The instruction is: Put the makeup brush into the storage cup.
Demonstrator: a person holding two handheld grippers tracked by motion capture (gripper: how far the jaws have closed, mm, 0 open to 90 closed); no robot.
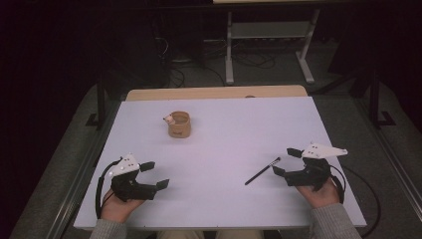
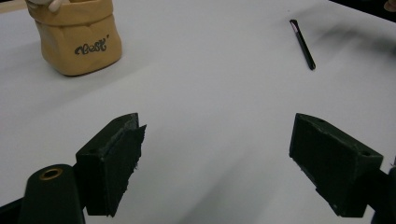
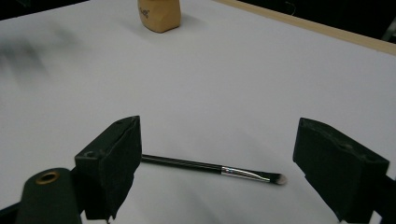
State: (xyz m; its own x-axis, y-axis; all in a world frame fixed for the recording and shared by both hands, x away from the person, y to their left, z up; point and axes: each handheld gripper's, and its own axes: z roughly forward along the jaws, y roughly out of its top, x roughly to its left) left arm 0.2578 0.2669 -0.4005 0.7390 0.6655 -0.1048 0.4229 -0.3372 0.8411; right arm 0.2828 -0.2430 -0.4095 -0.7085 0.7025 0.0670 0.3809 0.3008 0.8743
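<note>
Makeup brush [image 1: 262, 171] — a slim black handle, a short silver ferrule and a small pale tip — lay flat on the white table [image 1: 224, 144] at lower right of centre in the high view, slanting from lower left to upper right. In the right gripper view the brush [image 3: 212, 168] ran across the lower middle of the frame, its handle end passing behind the left jaw and its pale tip pointing toward the right jaw, touching neither. In the left gripper view it [image 2: 302, 44] appeared at upper right as a thin dark stick, well apart from the jaws.

Right gripper [image 1: 286, 162] sat at the right of the high view, held in a hand [image 1: 321, 194], jaws spread wide with nothing between them — the brush tip just beside it. Left gripper [image 1: 154, 175] sat at lower left, likewise held in a hand [image 1: 117, 206], jaws spread wide over bare table.

A small tan pouch [image 1: 179, 124] stood upright at upper centre-left of the table, dark script on its side, a pale object at its rim; what that object was could not be told.
</note>
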